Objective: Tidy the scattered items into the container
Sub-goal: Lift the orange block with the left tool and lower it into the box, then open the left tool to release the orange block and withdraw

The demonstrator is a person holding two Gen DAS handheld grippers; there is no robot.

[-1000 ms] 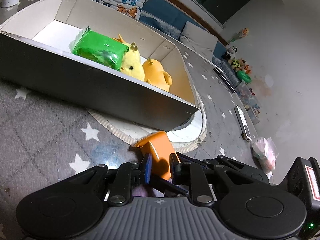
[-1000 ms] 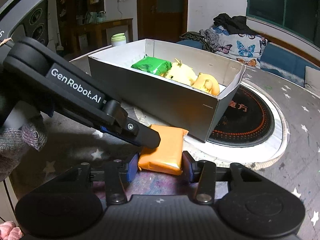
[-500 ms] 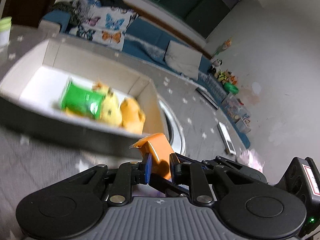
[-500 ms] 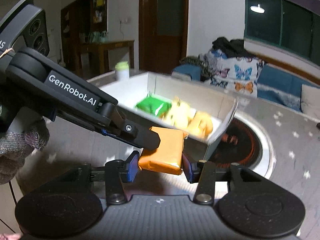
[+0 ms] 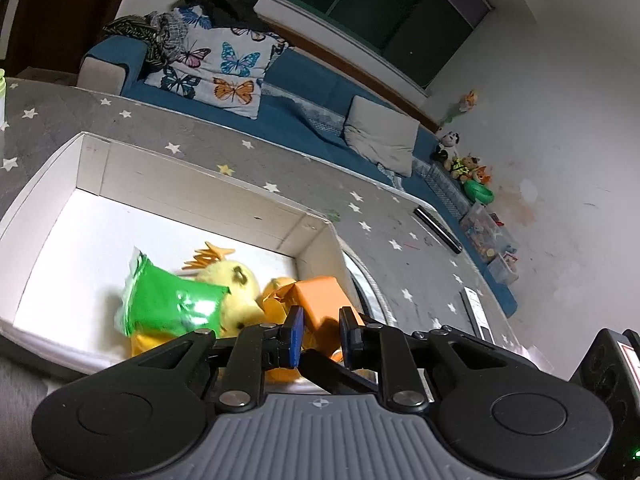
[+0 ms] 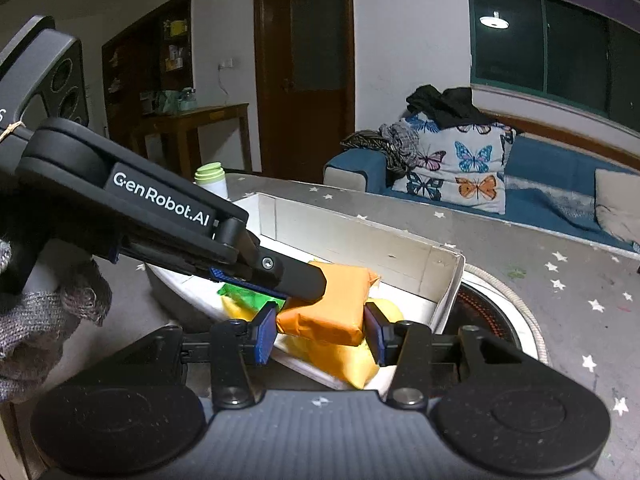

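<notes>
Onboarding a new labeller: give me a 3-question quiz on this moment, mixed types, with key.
1. True or false: the orange packet lies on the table cloth.
2. Which hand-held gripper grips the orange packet? A) only the left hand-held gripper B) only the right hand-held gripper C) both
3. Fill in: inside the white box, the shiny packet beside the yellow plush chick is ____ in colour.

Key
1. False: it is held up over the white box, between the fingers.
2. C: both are shut on it.
3. Green: the green packet.
</notes>
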